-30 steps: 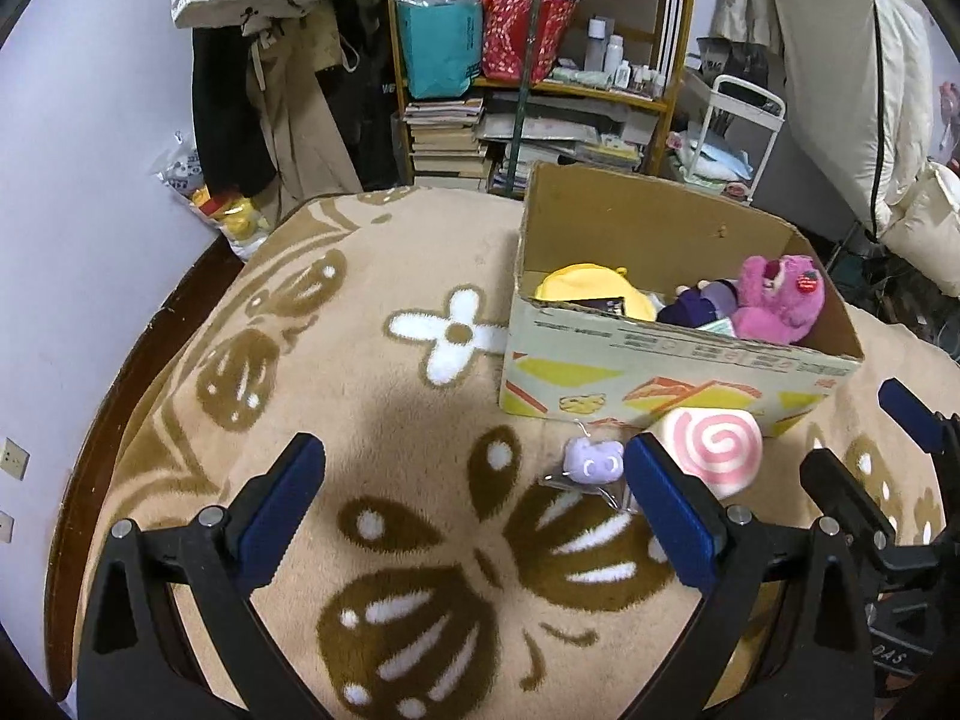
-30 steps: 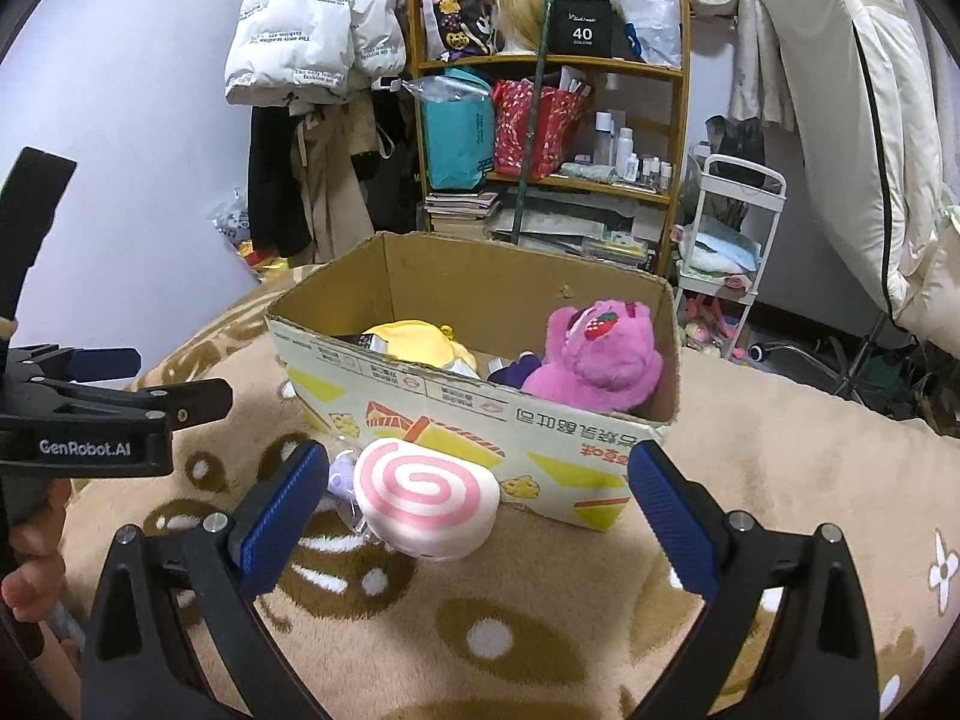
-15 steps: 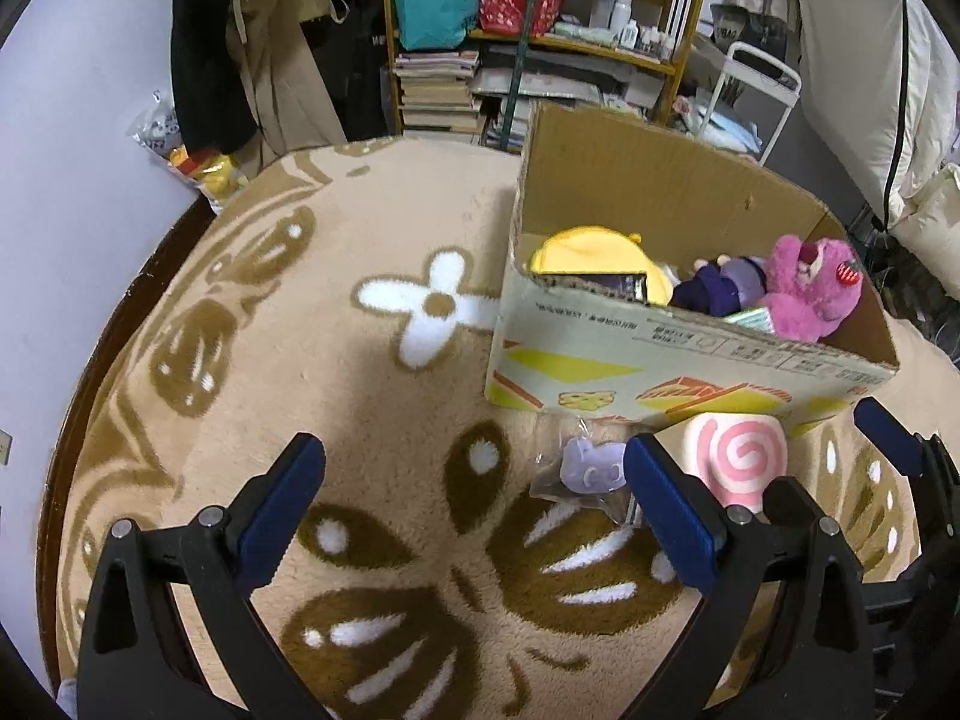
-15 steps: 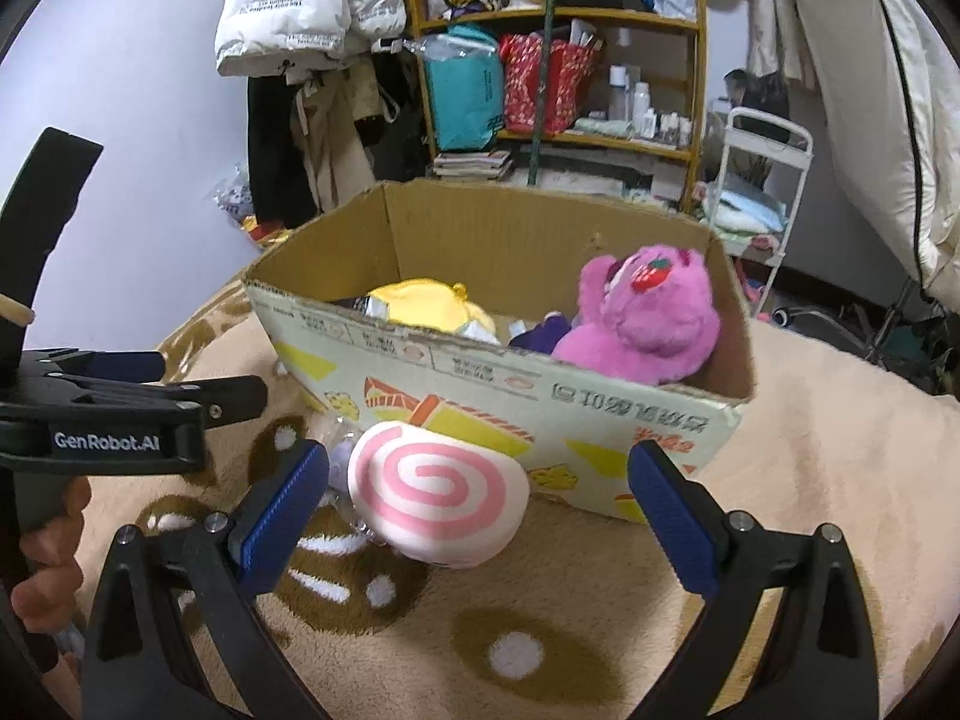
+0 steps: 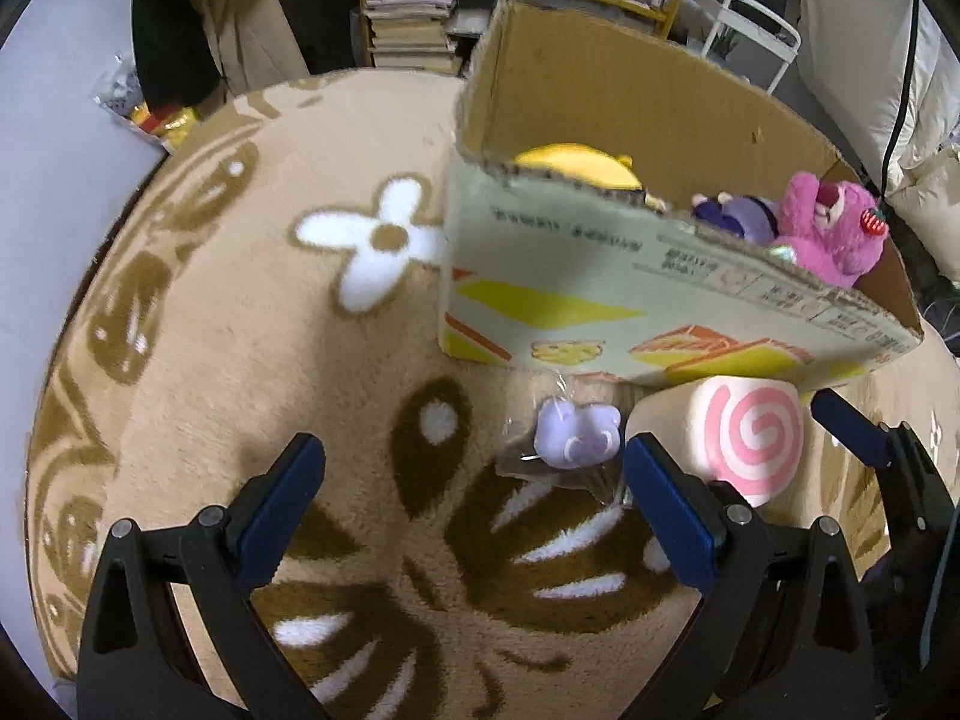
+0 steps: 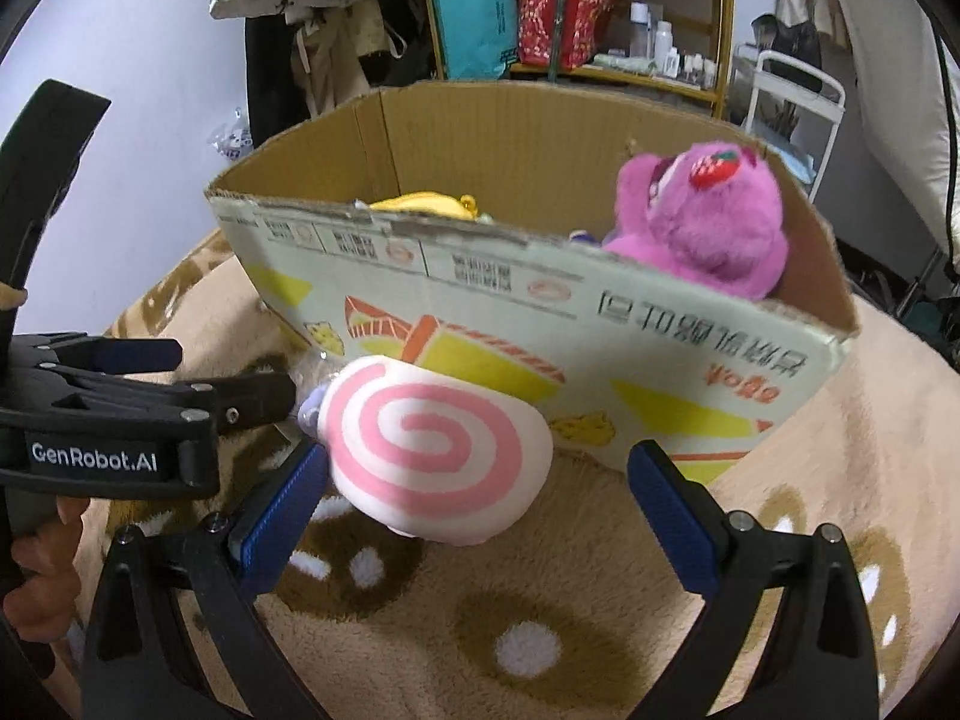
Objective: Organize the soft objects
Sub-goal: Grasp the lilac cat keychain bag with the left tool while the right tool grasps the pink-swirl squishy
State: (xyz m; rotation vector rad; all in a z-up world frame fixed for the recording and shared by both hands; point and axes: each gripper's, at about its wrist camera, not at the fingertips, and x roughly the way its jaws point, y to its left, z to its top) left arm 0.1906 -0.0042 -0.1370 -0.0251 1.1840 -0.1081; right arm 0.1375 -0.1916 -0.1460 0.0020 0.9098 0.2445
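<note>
Far left in the left wrist view: purple wall, then a snack bag (image 5: pixel 157 115) on the floor at the edge of the beige rug (image 5: pixel 252 324) with brown-and-white flower pattern. Low over that rug, the left claw (image 5: pixel 474 510), blue pads spread wide, pinching nothing. Between the pads, nearer the right one, a small lavender plush (image 5: pixel 577 433) in clear wrap, lying on the rug just in front of the cardboard box (image 5: pixel 600 294). Just right of it, touching the box's front wall, a pink-and-white swirl plush (image 5: pixel 750 433). Inside the box, left to right: yellow plush (image 5: pixel 579 163), dark purple plush (image 5: pixel 741 217), pink bear plush (image 5: pixel 831 228) with a strawberry on its head. At the right edge, the right claw's blue tip (image 5: pixel 846 429) beside the swirl plush.

In the right wrist view, far left, a hand (image 6: pixel 45 576) gripping the left tool. Then the swirl plush (image 6: pixel 435 450), resting against the left pad (image 6: pixel 282 504) of the right claw (image 6: pixel 474 510); right pad well apart from it, claw wide open, gripping nothing. Behind, the box (image 6: pixel 630 324) with the pink bear (image 6: pixel 708 228) at its right end, and a cluttered wooden shelf (image 6: pixel 726 18) farther back.
</note>
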